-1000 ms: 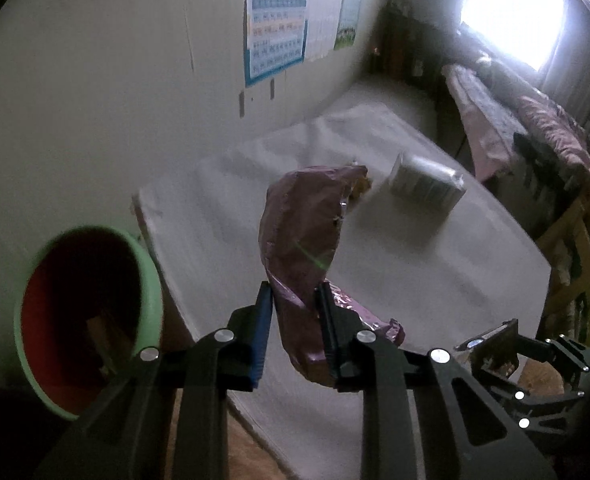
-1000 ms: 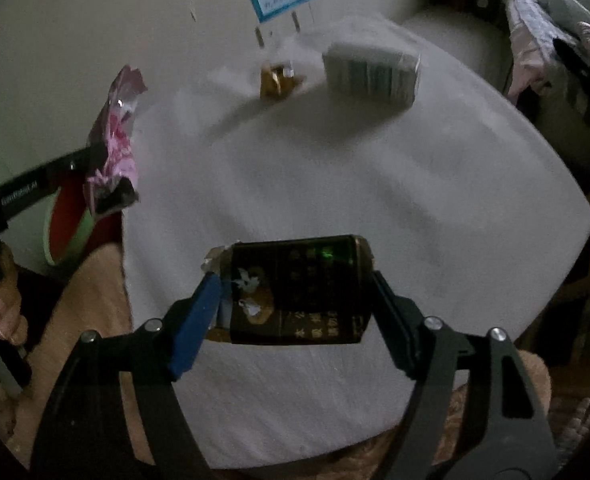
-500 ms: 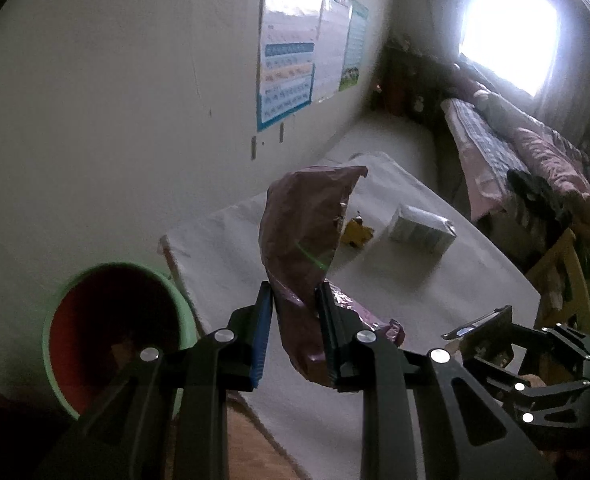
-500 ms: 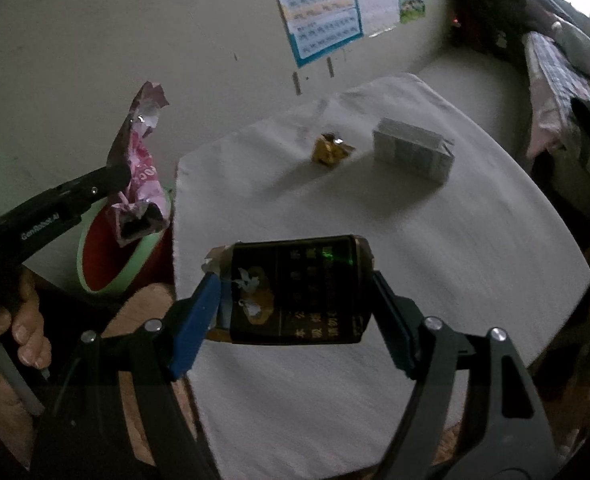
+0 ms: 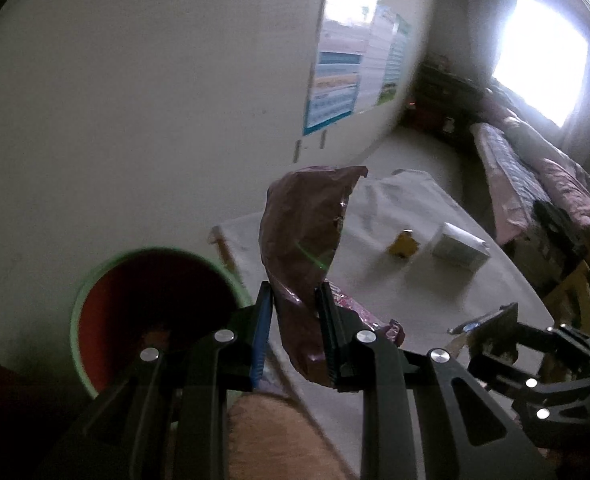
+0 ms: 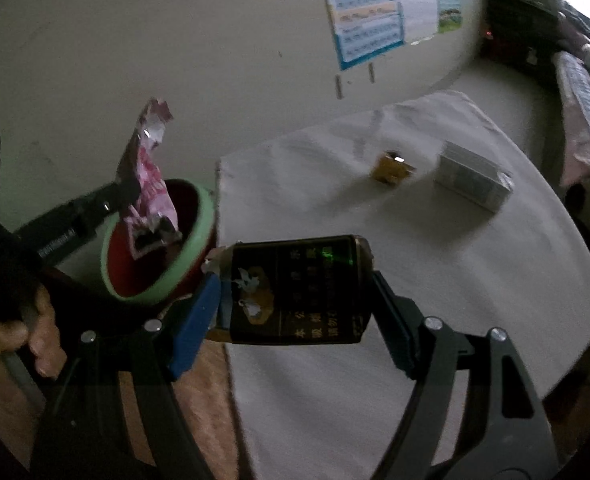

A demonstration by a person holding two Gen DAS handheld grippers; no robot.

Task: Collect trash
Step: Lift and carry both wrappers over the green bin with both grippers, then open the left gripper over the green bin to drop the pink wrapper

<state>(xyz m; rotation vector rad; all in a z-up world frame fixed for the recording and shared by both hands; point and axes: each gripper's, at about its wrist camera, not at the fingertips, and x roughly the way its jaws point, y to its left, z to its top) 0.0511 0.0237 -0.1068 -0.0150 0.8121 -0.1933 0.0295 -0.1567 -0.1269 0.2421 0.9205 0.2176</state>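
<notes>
Left gripper point(image 5: 295, 332) clamped narrow on a crumpled pink wrapper point(image 5: 307, 240), held in the air beside the red bin with green rim point(image 5: 151, 308). Right gripper point(image 6: 295, 304) set wide, pinching a dark box point(image 6: 299, 288) above the worktop point(image 6: 415, 280) edge. Small yellow packet point(image 6: 391, 166) and pale carton point(image 6: 473, 176) lie near each other on the white cloth.

Wall posters point(image 6: 369, 8); window point(image 5: 543, 56); bedding point(image 5: 535, 172)
</notes>
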